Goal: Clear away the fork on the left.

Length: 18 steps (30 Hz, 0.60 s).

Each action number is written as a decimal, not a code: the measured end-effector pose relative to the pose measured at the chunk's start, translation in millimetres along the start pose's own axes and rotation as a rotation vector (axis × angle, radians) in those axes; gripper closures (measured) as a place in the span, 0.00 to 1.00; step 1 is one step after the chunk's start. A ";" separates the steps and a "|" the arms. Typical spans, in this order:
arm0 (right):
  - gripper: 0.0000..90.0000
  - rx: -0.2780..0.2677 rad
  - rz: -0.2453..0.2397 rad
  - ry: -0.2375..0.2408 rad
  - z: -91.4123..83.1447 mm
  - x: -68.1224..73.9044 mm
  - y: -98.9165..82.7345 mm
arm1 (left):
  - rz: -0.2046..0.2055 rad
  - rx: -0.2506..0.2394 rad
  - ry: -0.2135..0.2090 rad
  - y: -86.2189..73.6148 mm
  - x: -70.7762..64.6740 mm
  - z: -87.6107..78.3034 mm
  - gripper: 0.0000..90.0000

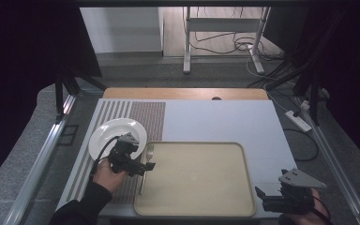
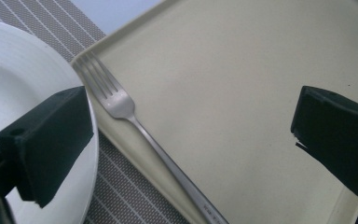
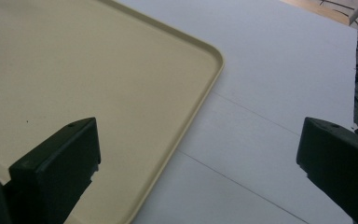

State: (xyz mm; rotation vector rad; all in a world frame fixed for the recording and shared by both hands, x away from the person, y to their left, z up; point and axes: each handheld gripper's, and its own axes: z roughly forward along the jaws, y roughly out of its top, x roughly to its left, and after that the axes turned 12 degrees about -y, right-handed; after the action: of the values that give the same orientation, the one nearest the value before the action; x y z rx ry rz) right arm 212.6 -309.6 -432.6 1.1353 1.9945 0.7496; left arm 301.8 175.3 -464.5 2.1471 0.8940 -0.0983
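The right hand-held gripper (image 3: 198, 172), jaws wide apart, straddles the beige tray's (image 3: 121, 93) rounded corner on the pale desk (image 3: 284, 70).

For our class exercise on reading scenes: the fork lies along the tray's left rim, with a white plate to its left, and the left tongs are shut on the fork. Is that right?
Not quite. The left tongs are open, jaws wide apart above the fork, not shut on it; the left gripper view shows this. The rest holds: the fork lies along the left rim of the tray, with the white plate to its left.

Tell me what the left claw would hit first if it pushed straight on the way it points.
Probably the fork lying along the tray's left rim; the open left claw looks straight at it, though depth is unclear.
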 end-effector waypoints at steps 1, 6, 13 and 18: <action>0.00 0.000 0.000 0.000 0.0 0.0 0.0 | 0.002 -0.003 0.005 -1.2 0.1 -1.8 0.00; 0.00 0.001 0.000 0.001 0.1 0.1 0.1 | 0.001 -0.031 0.015 -6.8 0.3 -9.8 0.00; 0.00 0.001 0.001 0.001 0.2 0.1 0.1 | -0.002 -0.074 0.021 -14.1 -2.1 -18.4 0.00; 0.00 0.001 0.001 0.001 0.1 0.0 0.1 | 0.001 -0.086 0.027 -19.1 -5.0 -23.6 0.00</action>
State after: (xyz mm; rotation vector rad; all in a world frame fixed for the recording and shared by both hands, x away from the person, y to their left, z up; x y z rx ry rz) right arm 212.7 -309.5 -432.6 1.1363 1.9951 0.7495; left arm 281.0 197.3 -458.9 2.0737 0.8967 -0.0304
